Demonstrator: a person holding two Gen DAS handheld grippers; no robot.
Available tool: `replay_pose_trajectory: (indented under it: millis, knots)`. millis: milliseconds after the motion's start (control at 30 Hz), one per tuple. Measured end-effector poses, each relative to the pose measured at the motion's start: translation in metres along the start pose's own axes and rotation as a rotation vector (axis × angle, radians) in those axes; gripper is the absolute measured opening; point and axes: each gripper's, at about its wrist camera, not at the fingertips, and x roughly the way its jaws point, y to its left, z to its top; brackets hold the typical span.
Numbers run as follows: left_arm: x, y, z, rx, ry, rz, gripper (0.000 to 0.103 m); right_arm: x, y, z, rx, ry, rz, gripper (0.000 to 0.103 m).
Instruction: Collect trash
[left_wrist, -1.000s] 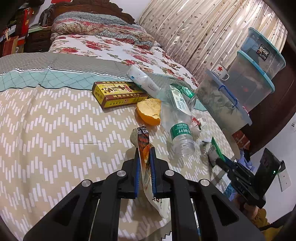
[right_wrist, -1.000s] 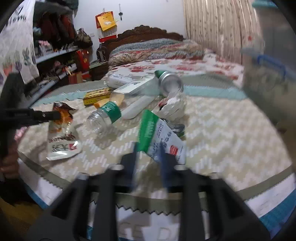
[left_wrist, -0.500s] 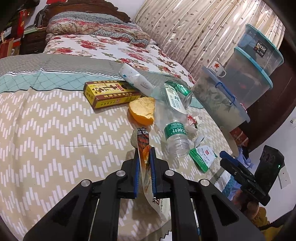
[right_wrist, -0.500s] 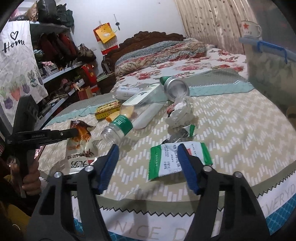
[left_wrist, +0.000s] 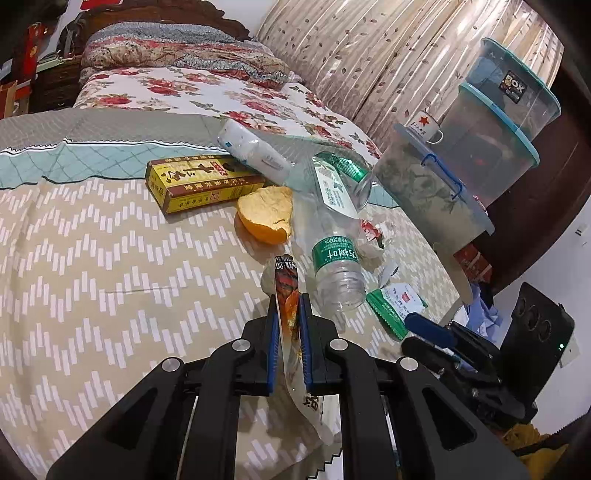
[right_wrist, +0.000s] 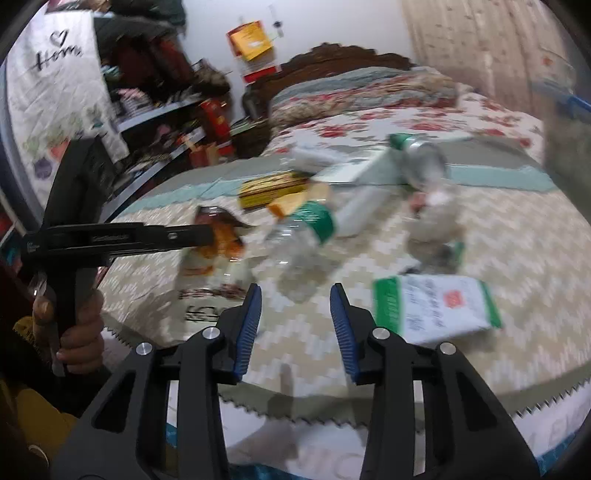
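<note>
Left gripper (left_wrist: 289, 325): I have it clamped on an orange snack wrapper (left_wrist: 287, 295), whose loose end hangs down over the bed's near edge.
Right gripper (right_wrist: 295, 317): my jaws have just been closing, yet they stand apart with nothing between them, above bare bedspread (right_wrist: 498, 240).
Green pouch (right_wrist: 436, 306): flat on the bedspread, just right of my right gripper, not touched.
Bottle (left_wrist: 334, 266): clear, green label, on its side just past the wrapper.
Peel (left_wrist: 267, 216): orange, between the bottle and a yellow box (left_wrist: 203, 181).
Can (left_wrist: 345, 171): on its side behind the bottle.
Bins (left_wrist: 491, 147): stacked, clear, right of the bed.
View: my right camera is blurred.
</note>
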Motion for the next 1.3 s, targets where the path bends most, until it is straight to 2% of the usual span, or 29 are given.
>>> replay_pose_trajectory:
  millis: [133, 267, 300, 333, 367, 400, 567, 633, 667, 833, 867, 1033, 1100, 1233, 1300]
  knots:
    - [0.001, 0.001, -0.001, -0.005, 0.006, -0.001, 0.009, 0.016, 0.024, 0.002, -0.087, 0.032, 0.025, 0.039]
    - [0.001, 0.001, -0.002, -0.004, 0.006, -0.005, 0.009, 0.039, 0.044, -0.005, -0.172, 0.103, 0.007, 0.038]
    - [0.001, 0.001, -0.002, -0.006, 0.008, -0.005, 0.012, 0.046, 0.046, -0.009, -0.183, 0.128, -0.003, 0.037]
    - [0.003, 0.001, -0.003, -0.012, 0.018, -0.009, 0.019, 0.049, 0.046, -0.01, -0.184, 0.146, -0.003, 0.037]
    - [0.004, 0.002, -0.003, -0.021, 0.021, -0.013, 0.035, 0.052, 0.047, -0.013, -0.183, 0.162, -0.003, 0.037]
    - [0.005, 0.003, -0.004, -0.027, 0.018, -0.016, 0.041, 0.052, 0.049, -0.015, -0.197, 0.147, -0.01, 0.037]
    - [0.022, 0.001, -0.012, -0.04, 0.085, -0.054, 0.043, 0.052, 0.048, -0.015, -0.195, 0.142, -0.008, 0.037]
    - [0.026, -0.002, -0.016, -0.026, 0.094, -0.046, 0.041, 0.052, 0.048, -0.014, -0.193, 0.141, -0.007, 0.037]
    - [0.026, -0.003, -0.018, -0.017, 0.09, -0.044, 0.025, 0.052, 0.047, -0.014, -0.191, 0.14, -0.005, 0.037]
    - [0.019, -0.004, -0.017, -0.005, 0.057, -0.053, 0.014, 0.045, 0.039, -0.015, -0.156, 0.117, 0.019, 0.038]
    - [0.017, -0.005, -0.016, -0.003, 0.052, -0.055, 0.005, 0.038, 0.037, -0.014, -0.147, 0.087, 0.029, 0.038]
    - [0.005, -0.004, -0.013, 0.0, 0.021, -0.06, 0.004, 0.002, 0.021, -0.008, -0.097, -0.036, -0.009, 0.041]
    - [0.001, -0.004, -0.012, -0.002, 0.014, -0.064, 0.004, -0.009, 0.006, -0.006, -0.052, -0.072, -0.052, 0.057]
    - [-0.01, -0.008, -0.007, 0.005, -0.012, -0.071, 0.004, -0.03, -0.038, -0.003, 0.084, -0.116, -0.151, 0.064]
    - [-0.014, -0.01, -0.004, 0.011, -0.02, -0.076, 0.004, -0.038, -0.064, -0.005, 0.172, -0.128, -0.201, 0.074]
